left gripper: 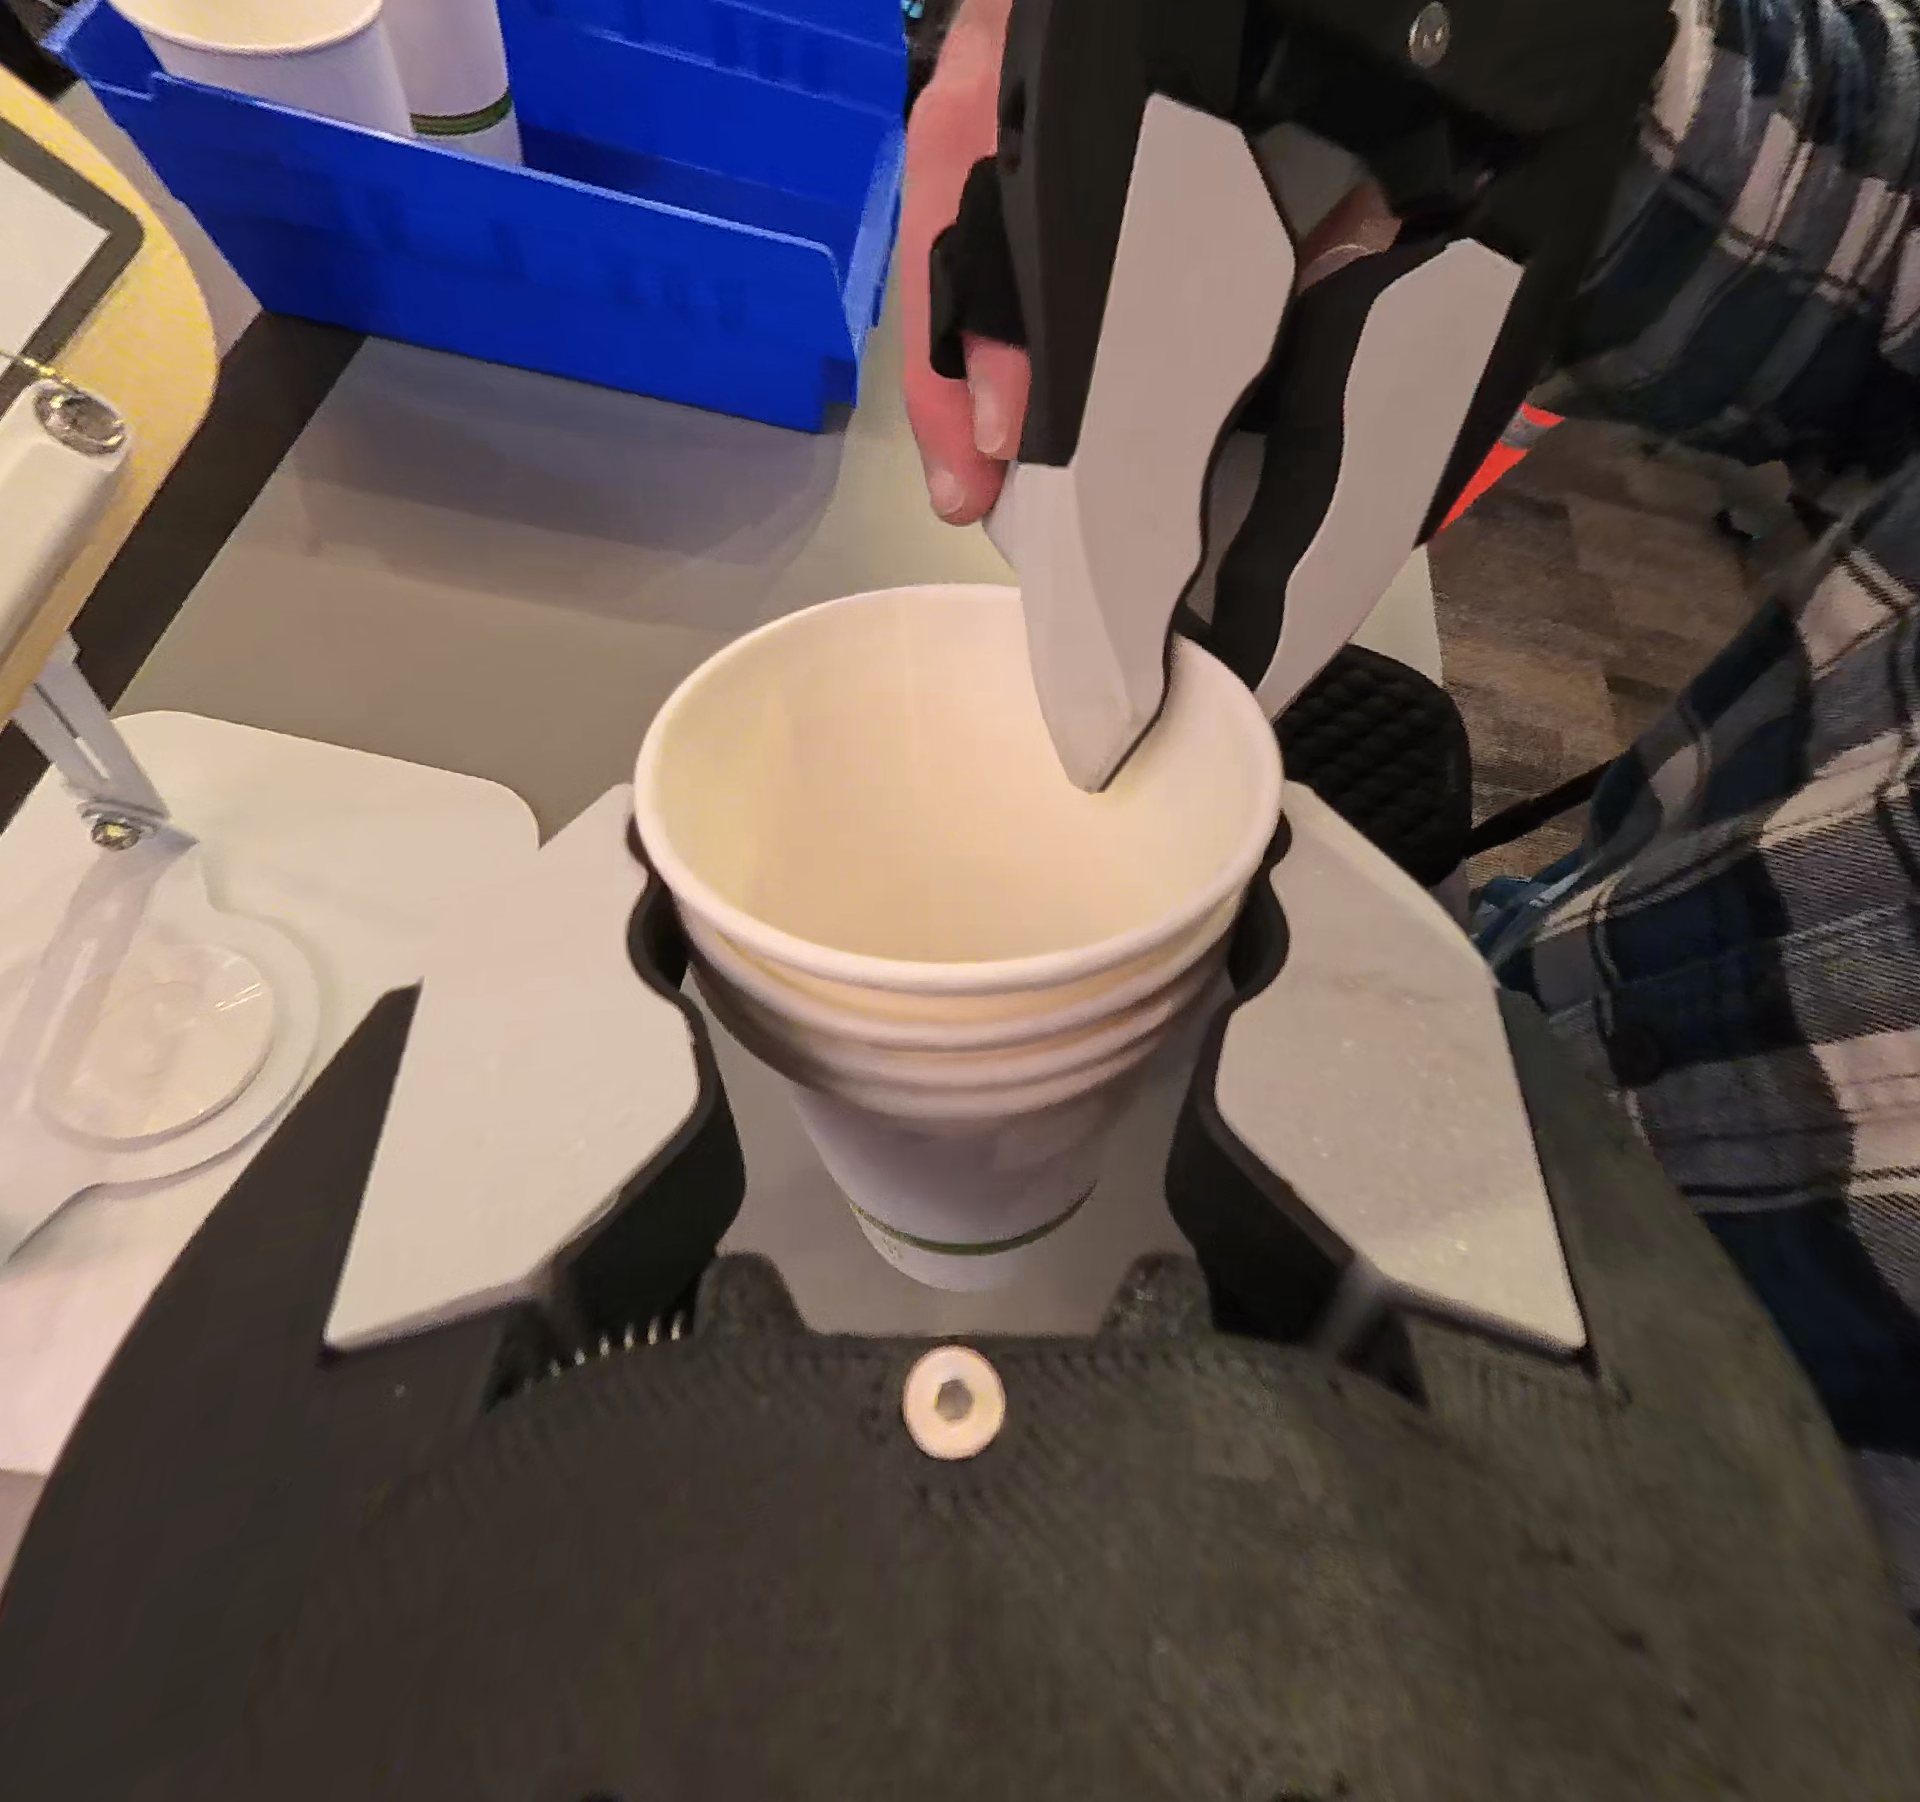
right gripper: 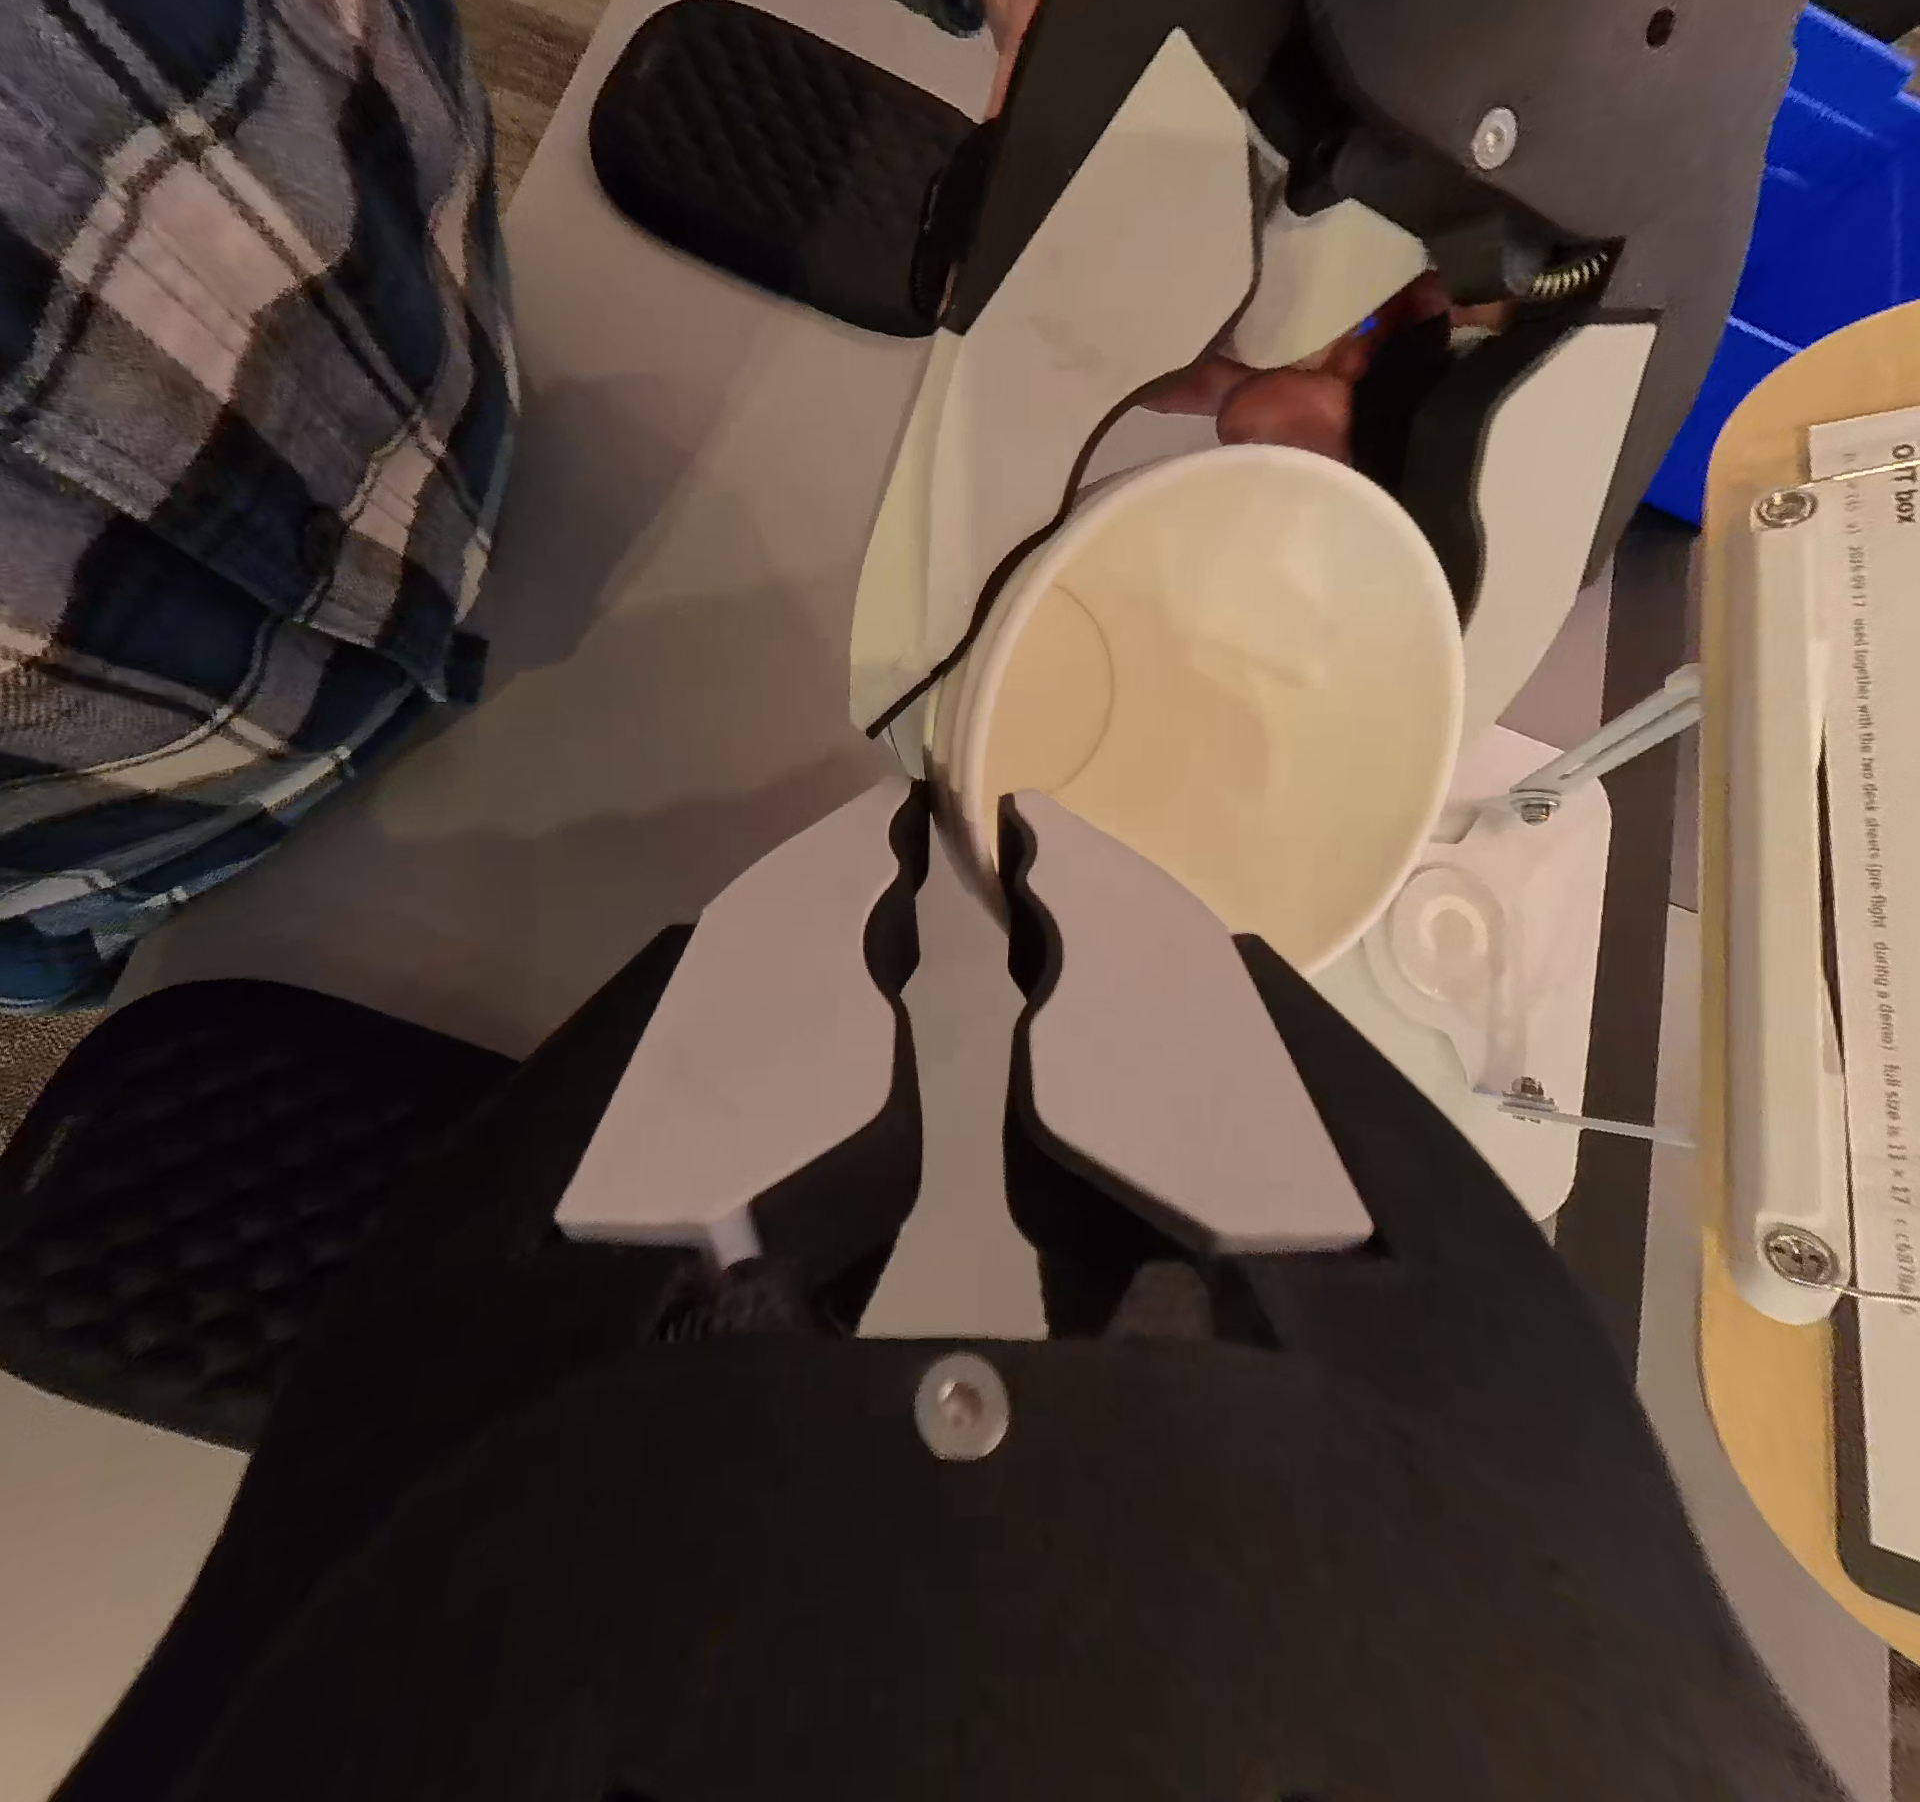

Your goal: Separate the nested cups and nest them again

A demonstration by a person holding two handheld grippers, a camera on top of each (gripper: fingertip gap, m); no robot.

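Several paper cups (left gripper: 956, 931) sit nested in the wide-spread left gripper (left gripper: 961, 879); the right gripper (right gripper: 961, 848) pinches the top rim at two o'clock, nothing separated yet.

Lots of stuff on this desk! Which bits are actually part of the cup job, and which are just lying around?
Part of the job:
- stack of nested paper cups
- left gripper, around the stack
- right gripper, astride the top cup's wall

Lying about:
- blue bin with two more cups
- clipboard
- black armrest pad
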